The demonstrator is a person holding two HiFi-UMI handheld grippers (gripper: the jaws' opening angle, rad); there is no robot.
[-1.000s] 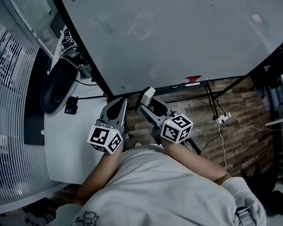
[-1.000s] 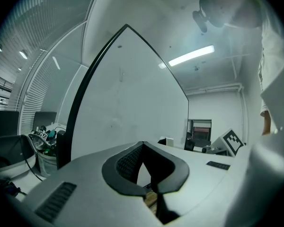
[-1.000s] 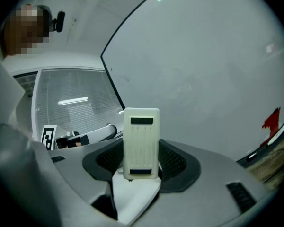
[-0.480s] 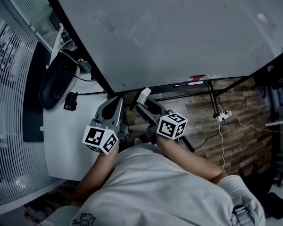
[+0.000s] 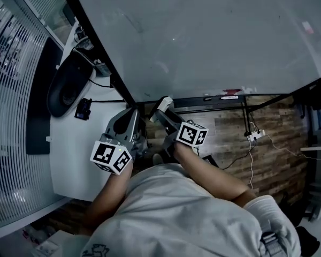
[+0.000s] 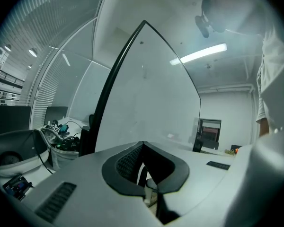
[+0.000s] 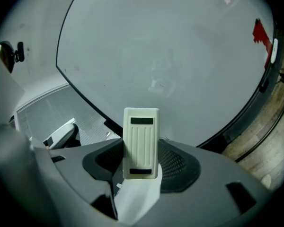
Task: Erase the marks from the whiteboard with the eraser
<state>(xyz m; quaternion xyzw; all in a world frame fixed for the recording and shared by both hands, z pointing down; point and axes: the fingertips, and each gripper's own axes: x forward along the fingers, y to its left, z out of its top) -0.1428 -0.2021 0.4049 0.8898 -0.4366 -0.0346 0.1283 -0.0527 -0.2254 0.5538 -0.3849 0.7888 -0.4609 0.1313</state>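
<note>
While the right gripper (image 7: 141,168) pinches the cream ribbed eraser (image 7: 141,141) by its lower end, most of the block stands clear above the jaws. That grip likely leaves the free end able to meet the board first. The ribbed back faces the gripper's camera; the wiping face is not visible, presumably turned away.

Left gripper (image 6: 144,174): jaws pressed together, nothing between them. It sits low beside the right one and looks idle, since wiping needs one tool only.

Outward, in the right gripper view: the whiteboard (image 7: 180,46) fills the field ahead, and the eraser is aimed at it but apart from it. Faint grey marks (image 7: 157,82) sit near mid-board, above the eraser's tip. They are too pale to read. A red item (image 7: 261,34) rests at the board's lower frame, off to the side.

Head view: both grippers are held close to the person's chest, below the board's dark bottom edge. The eraser (image 5: 165,103) is near that edge, not touching the surface. A white desk (image 5: 75,154) lies to the left.

Judgement: wiping is not yet begun. The next move calls for a reach up and forward to bring the eraser flat onto the marks.
</note>
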